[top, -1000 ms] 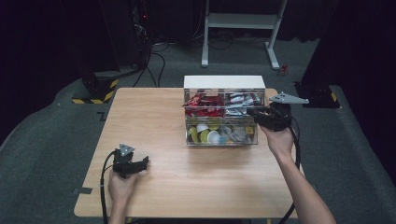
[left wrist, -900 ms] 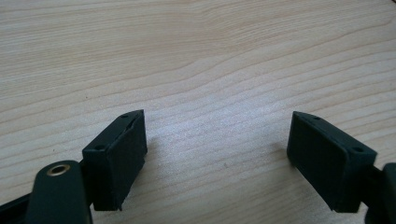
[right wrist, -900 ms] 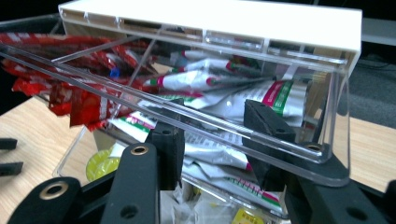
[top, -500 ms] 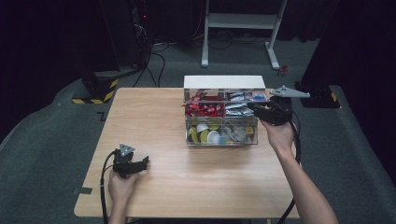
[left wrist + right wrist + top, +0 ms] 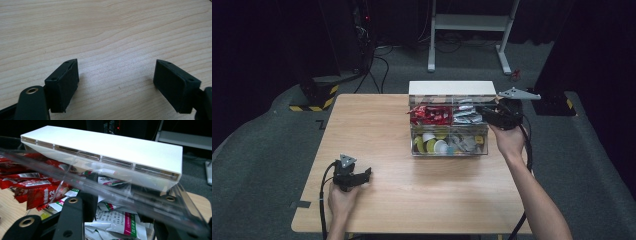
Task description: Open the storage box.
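My left gripper (image 5: 362,174) rests open near the table's (image 5: 377,130) front left corner; my right gripper (image 5: 486,113) reaches into the clear box (image 5: 449,145) among white packets (image 5: 117,220), its grip unclear.

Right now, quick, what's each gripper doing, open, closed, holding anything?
Left gripper: open, empty, low over the bare wooden table.
Right gripper: at the clear box; open or shut cannot be told.

Table (image 5: 377,125) pale matt wood grain; organizer box (image 5: 449,147) clear glossy plastic; lid (image 5: 105,147) white, smooth.
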Motion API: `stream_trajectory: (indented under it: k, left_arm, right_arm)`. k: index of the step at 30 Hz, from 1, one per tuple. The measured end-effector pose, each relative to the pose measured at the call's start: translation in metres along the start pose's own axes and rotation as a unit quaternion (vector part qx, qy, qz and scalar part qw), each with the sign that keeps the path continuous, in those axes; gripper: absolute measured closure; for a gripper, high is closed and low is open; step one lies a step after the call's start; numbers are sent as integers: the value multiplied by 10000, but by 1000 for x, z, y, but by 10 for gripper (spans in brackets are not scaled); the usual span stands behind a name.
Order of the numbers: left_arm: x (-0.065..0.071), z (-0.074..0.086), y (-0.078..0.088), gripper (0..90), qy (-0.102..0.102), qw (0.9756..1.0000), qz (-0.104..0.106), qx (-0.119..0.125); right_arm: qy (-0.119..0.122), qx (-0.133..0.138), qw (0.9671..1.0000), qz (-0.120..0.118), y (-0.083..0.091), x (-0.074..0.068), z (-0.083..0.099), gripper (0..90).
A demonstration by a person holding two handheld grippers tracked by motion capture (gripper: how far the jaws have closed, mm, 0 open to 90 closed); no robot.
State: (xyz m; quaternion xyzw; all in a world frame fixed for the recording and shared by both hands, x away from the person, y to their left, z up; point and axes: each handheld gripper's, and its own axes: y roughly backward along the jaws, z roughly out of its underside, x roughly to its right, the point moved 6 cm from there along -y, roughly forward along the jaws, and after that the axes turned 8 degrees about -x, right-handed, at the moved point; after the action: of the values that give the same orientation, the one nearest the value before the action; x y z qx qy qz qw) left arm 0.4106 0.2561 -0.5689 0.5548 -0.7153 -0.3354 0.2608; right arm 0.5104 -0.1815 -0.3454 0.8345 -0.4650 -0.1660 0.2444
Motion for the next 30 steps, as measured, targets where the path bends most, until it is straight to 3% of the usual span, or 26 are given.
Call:
stream_trajectory:
  k: [7,11,15,17,20,25,30]
  left_arm:
    - [1,0,0,201,-46,10000,29,-6]
    - [4,0,-1,128,-129,9998,103,-87]
    - [4,0,-1,115,-140,9998,137,-82]
    - [3,0,0,141,-104,9998,108,-98]
    - [5,-3,1,166,-17,9995,242,-193]
    - [15,-12,5,196,-122,9994,311,-74]
    - [26,-25,12,214,-158,9982,575,33]
  right_arm:
    - [-81,7,10000,-35,-2,0,-2,579]
    - [-104,10,9999,-51,-1,0,-2,573]
    - [-89,-13,9999,-51,0,0,-3,566]
    - [-108,-27,9999,-82,0,0,-3,565]
    - [-128,-44,9999,-99,0,0,-4,563]
    - [-118,-105,9998,-89,2,-1,-6,558]
    - [-102,-130,9998,-84,3,-2,-6,555]
